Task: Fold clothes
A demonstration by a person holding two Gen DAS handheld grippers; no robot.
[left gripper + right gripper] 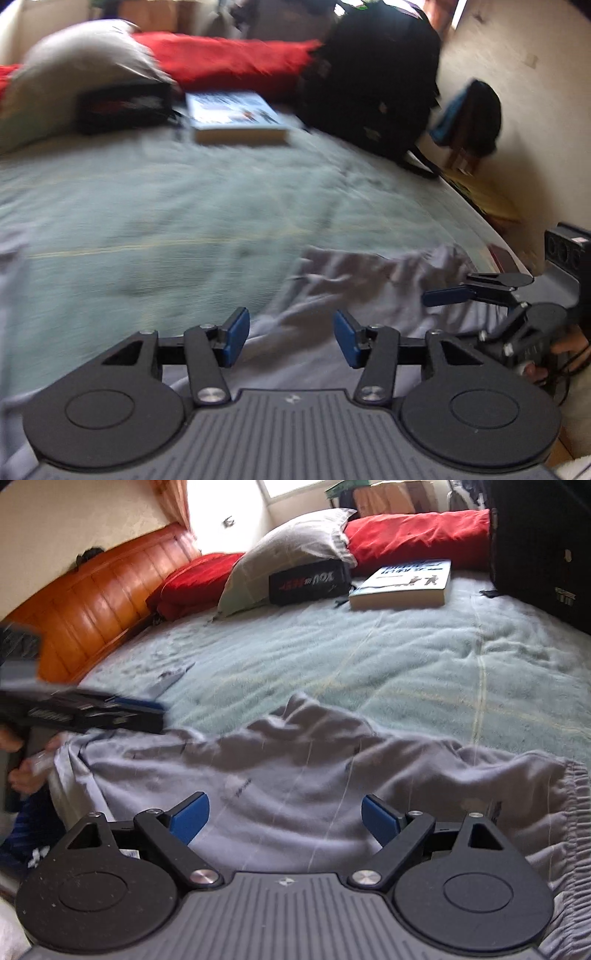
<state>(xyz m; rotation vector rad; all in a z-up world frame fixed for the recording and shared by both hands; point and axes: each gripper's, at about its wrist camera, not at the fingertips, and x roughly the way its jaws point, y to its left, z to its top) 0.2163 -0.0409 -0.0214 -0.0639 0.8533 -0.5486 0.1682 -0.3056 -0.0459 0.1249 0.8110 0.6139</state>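
Observation:
A grey garment (295, 775) with an elastic waistband at its right end lies rumpled on the pale green bedspread (369, 657). In the left wrist view the same grey garment (354, 291) spreads under my left gripper (291, 338), whose blue pads stand apart with nothing between them. My right gripper (284, 818) hovers open over the middle of the cloth, empty. My right gripper (461, 291) also shows at the right edge of the left wrist view, and my left gripper (147, 710) enters the right wrist view from the left, blurred.
At the far end of the bed lie a book (402, 585), a black pouch (310, 581), a grey pillow (291, 550) and red pillows (417, 535). A black backpack (373, 85) stands on the right side. A wooden headboard (99, 602) lines the left.

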